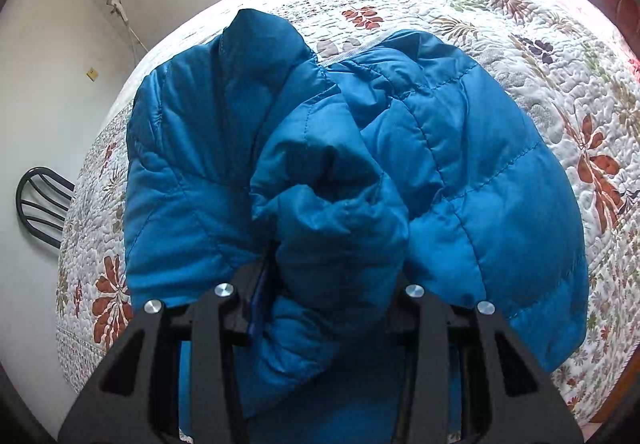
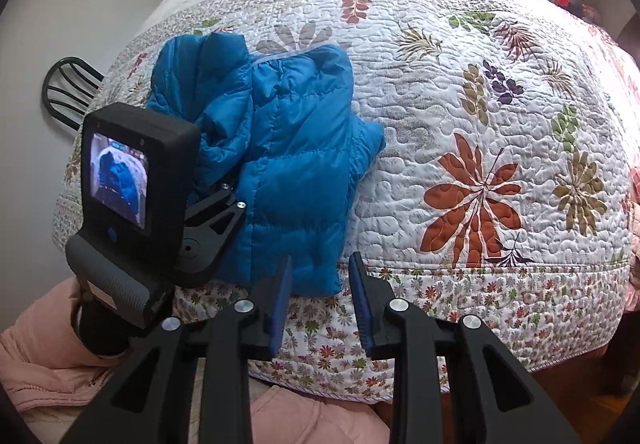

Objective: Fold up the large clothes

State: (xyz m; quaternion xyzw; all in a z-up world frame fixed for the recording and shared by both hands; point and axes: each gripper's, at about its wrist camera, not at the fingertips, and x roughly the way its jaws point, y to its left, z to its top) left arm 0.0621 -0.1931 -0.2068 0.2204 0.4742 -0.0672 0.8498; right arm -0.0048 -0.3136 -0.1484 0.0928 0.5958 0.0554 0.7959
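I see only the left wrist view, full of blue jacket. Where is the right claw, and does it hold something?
Observer: The right claw hangs over the near edge of the bed, open and empty.
Operator: Does it touch the jacket?
Observer: It seems not; the near corner of the jacket shows just behind one finger.
Operator: Anything below the bed edge?
Observer: Pink padded cloth, close to the camera.

A bunched fold of the blue jacket (image 1: 332, 211) covers the left gripper (image 1: 328, 296) at lower centre, so its grip is unclear. The chair (image 2: 68, 91) is half hidden behind the bed (image 2: 480, 284).
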